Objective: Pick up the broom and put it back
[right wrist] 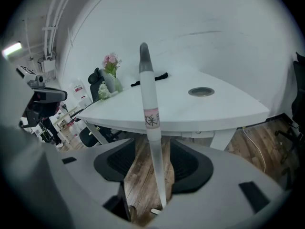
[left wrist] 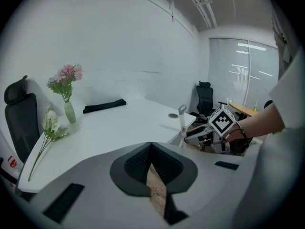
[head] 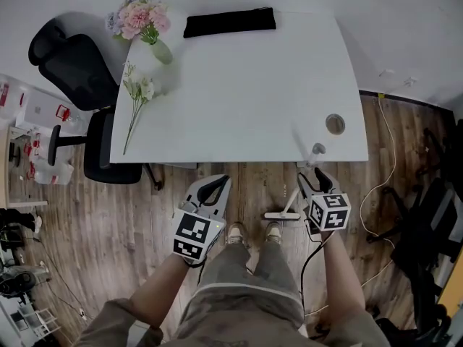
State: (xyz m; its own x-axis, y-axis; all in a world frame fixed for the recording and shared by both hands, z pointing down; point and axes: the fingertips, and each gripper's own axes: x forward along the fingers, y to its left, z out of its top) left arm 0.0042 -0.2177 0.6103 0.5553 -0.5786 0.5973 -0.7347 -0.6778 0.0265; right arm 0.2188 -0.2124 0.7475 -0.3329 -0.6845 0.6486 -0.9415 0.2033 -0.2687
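The broom stands upright on the wood floor by the front edge of the white desk (head: 239, 85). Its white handle (right wrist: 148, 104) has a grey top (head: 316, 150), and its small head (head: 281, 215) rests by the person's feet. My right gripper (right wrist: 152, 144) is open, its jaws standing either side of the handle with floor showing in the gaps. The left gripper view shows the same handle (left wrist: 182, 120) with the right gripper (left wrist: 200, 135) at it. My left gripper (head: 213, 183) hangs over the floor left of the broom, shut and holding nothing (left wrist: 151, 147).
On the desk are a vase of pink flowers (head: 141, 20), a loose flower stem (head: 137, 100), a black bar (head: 229, 22) and a cable grommet (head: 335, 124). A black office chair (head: 79, 71) stands at the left. Cables (head: 383, 186) and dark gear (head: 427, 223) lie at the right.
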